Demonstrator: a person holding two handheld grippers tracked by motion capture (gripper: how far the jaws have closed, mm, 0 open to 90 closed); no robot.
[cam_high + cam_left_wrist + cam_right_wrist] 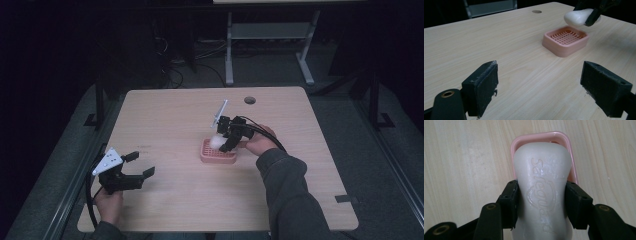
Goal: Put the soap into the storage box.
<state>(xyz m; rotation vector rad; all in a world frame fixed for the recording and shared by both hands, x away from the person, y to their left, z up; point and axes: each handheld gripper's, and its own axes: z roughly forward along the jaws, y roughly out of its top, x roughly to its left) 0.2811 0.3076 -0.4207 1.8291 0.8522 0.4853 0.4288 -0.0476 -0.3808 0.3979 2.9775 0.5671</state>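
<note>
Right claw (223,142) clamped on a white soap bar (541,185), both jaws pressed against its long sides. Held just above a pink soap dish (218,152), near the middle of a pale wooden table (170,120). Dark room behind, with a grey metal stand (270,45) on the floor at 12 o'clock. In the right gripper view, bar's long axis running from 6 to 12 o'clock along the jaws, free end toward 12 over the dish, embossed lettering facing up. Left claw (134,165) at 8 o'clock of the dish, well apart from it, jaws spread wide, gripping nothing, low over bare table.
</note>
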